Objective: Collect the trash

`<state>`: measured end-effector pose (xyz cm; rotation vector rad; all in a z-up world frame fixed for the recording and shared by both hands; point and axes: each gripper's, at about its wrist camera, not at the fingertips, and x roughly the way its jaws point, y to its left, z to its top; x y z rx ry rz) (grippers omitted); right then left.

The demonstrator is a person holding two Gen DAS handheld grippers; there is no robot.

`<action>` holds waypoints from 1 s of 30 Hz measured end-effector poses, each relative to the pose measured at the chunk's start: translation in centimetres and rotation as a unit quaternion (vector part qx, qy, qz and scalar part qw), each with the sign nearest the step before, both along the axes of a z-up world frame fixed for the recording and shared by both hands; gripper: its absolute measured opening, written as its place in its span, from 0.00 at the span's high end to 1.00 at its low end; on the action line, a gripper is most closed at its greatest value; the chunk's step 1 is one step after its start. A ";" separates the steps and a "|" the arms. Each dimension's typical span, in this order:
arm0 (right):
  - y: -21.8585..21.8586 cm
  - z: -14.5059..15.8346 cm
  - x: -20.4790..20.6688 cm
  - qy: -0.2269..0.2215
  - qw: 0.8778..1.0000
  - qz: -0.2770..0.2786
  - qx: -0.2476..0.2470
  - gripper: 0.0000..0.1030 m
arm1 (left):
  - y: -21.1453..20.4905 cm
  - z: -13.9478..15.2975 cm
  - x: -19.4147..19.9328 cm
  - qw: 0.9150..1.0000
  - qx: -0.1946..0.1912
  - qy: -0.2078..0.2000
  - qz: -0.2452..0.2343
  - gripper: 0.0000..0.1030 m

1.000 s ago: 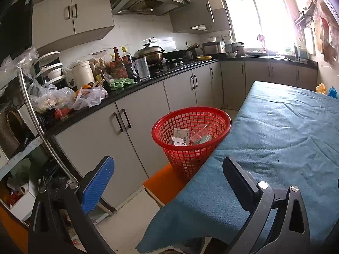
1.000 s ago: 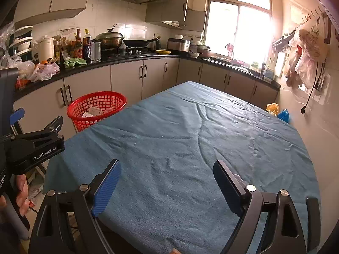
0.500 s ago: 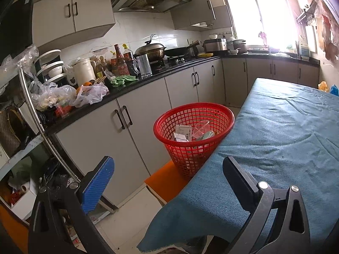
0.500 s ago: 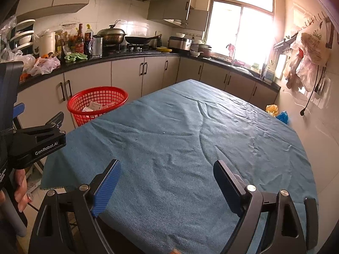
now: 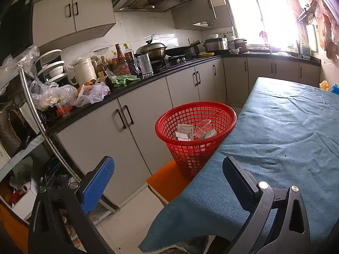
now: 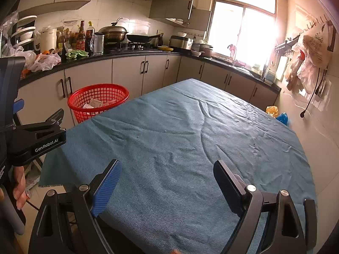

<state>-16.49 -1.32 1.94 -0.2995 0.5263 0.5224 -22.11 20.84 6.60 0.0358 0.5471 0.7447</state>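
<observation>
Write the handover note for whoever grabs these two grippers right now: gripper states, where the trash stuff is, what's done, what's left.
Left gripper: open, empty, held off the near left corner of the table, pointing toward the red basket.
Right gripper: open, empty, over the near edge of the blue tablecloth.
The red basket stands on an orange stool at the table's left side, with small cartons and clear plastic inside.
Done: that trash is in the basket; nothing but tiny specks shows on the cloth.
Left: probably nothing on the table. Yellow and blue bits lie past its far right edge; check whether they count.
</observation>
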 end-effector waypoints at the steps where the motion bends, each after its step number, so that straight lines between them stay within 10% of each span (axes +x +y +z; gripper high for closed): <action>1: 0.0 0.0 0.0 0.000 1.000 0.000 -0.001 0.11 | 0.0 0.0 0.0 1.000 0.000 0.000 0.000 0.01; 30: 0.4 -0.6 -0.1 -0.003 1.000 0.006 -0.014 0.11 | 0.2 -0.1 0.0 1.000 0.002 0.001 -0.001 0.01</action>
